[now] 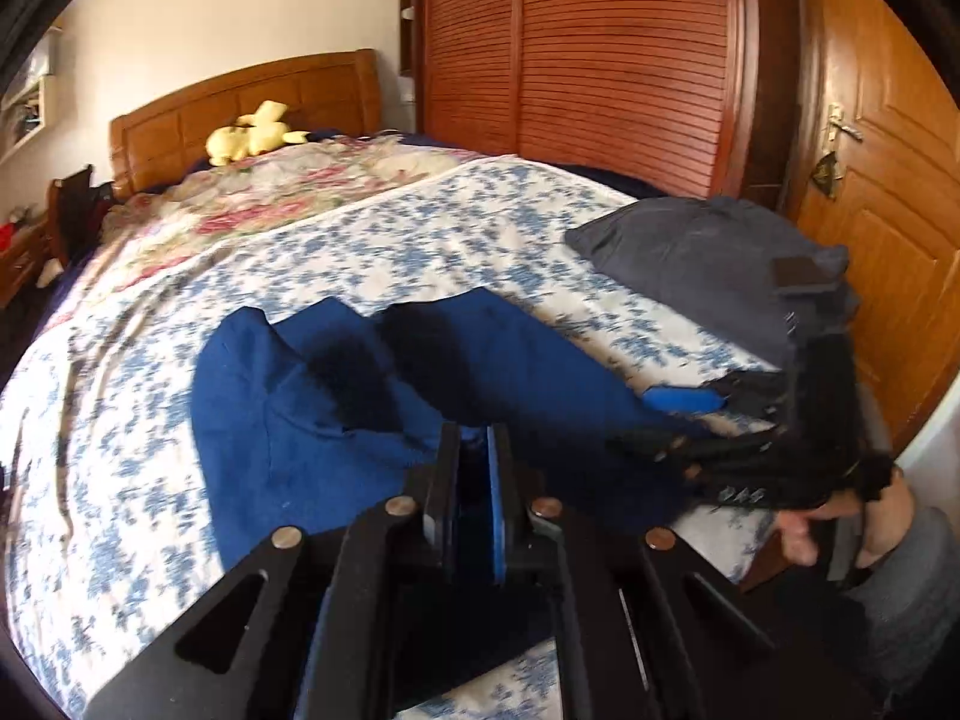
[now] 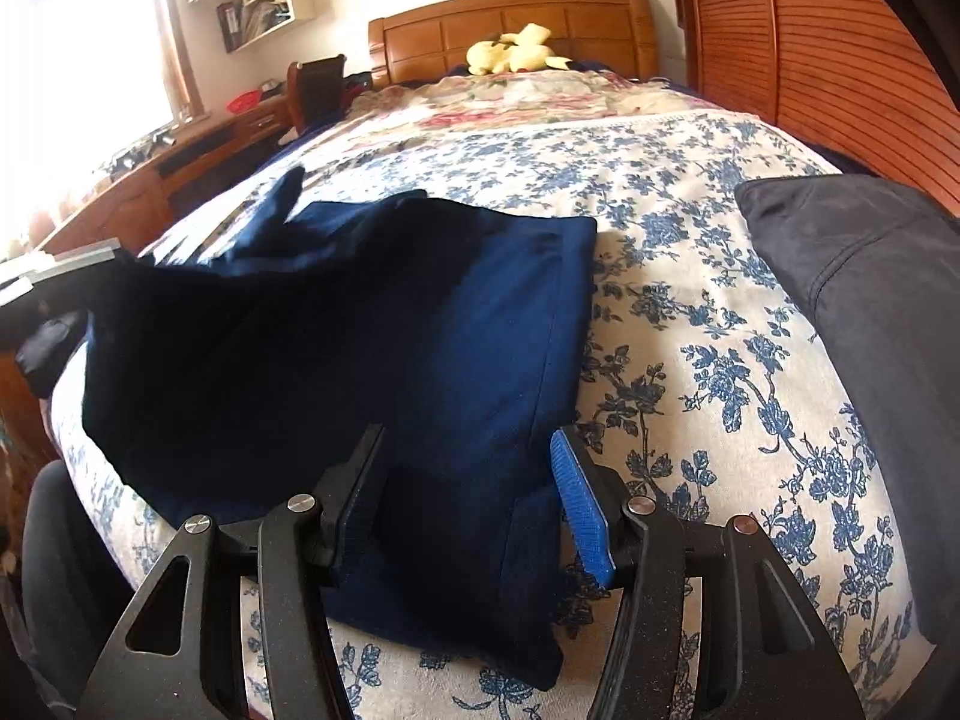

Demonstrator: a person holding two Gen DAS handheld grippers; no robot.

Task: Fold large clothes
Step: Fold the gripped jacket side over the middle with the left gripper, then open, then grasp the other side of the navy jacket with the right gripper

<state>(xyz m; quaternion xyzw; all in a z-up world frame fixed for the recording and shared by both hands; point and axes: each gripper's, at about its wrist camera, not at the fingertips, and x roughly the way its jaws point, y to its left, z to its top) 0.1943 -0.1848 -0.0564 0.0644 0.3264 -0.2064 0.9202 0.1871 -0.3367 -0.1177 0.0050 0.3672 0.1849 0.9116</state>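
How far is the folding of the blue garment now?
Done: a dark grey garment lies folded aside. In hand: the left gripper pinches the blue garment, partly folded on the bed; the right gripper is open over it. Left: remaining folds, then stacking.

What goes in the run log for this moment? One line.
left gripper: shut on blue garment | right gripper: open over it | grey pile: beside

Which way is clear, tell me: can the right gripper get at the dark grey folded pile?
Probably yes. The right gripper is open over the blue garment, and only bare bedspread lies between it and the dark grey folded pile.
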